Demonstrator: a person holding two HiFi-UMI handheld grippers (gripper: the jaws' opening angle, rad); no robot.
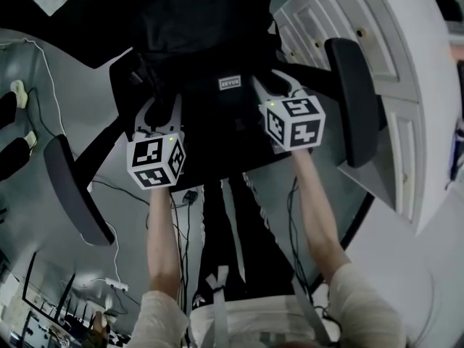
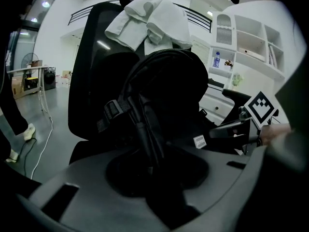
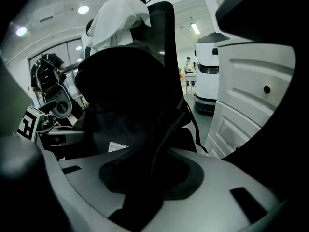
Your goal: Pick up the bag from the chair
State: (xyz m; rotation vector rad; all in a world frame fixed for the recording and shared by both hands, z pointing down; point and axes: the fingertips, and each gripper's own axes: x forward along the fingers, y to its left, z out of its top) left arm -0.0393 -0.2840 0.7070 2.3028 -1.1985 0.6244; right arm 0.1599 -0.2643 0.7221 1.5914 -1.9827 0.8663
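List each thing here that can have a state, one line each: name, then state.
chair: standing upright.
bag: upright in front of the chair's backrest, both straps gripped.
left tongs: shut on a strap of the bag.
right tongs: shut on a strap of the bag.
white cloth: draped over the chair's backrest.
cabinet door: closed.

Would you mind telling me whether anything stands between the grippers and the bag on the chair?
Nothing visible does: the left gripper and the right gripper each clamp a strap of the bag.
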